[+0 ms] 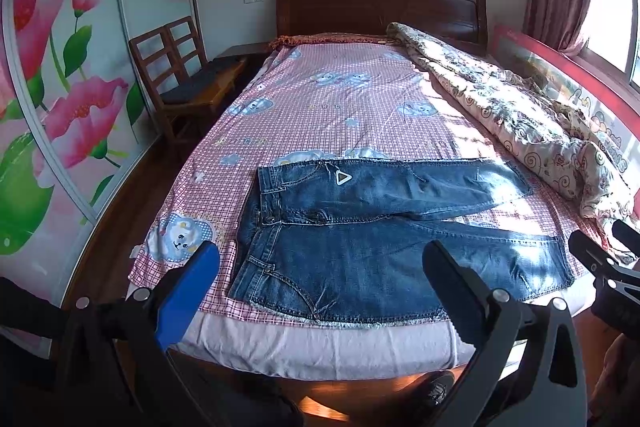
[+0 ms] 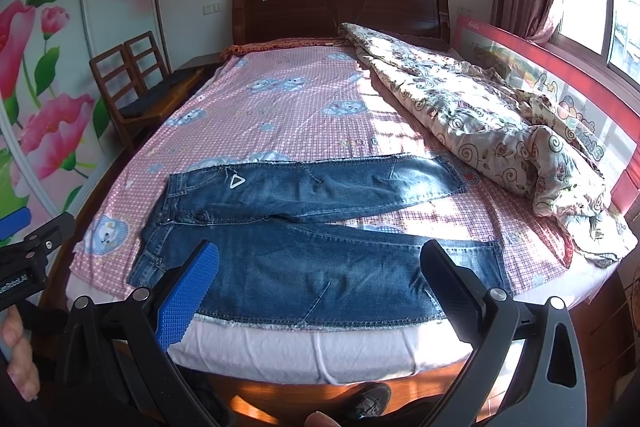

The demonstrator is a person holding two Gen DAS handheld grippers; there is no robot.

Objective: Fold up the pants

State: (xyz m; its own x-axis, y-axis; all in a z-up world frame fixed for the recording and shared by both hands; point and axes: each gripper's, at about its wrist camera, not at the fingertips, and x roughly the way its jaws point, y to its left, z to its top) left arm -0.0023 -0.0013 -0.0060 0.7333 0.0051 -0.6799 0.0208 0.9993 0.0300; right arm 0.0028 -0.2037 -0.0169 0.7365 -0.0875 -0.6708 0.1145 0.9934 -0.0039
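A pair of blue jeans (image 1: 380,227) (image 2: 320,239) lies spread flat near the foot of the bed, waistband to the left and both legs running to the right, slightly apart. A white triangle patch (image 1: 343,177) marks the far leg. My left gripper (image 1: 320,275) hangs open above the near leg close to the bed's front edge, with nothing between its fingers. My right gripper (image 2: 320,275) is also open and empty, hovering over the near leg further right. The right gripper's tips (image 1: 600,255) show at the left wrist view's right edge.
The bed (image 1: 320,99) wears a pink checked sheet. A crumpled floral quilt (image 1: 520,115) lies along its right side beside a red guard rail (image 2: 560,67). Wooden chairs (image 1: 176,67) and a flowered wardrobe (image 1: 48,87) stand at left. A shoe (image 2: 368,399) shows below the bed's foot.
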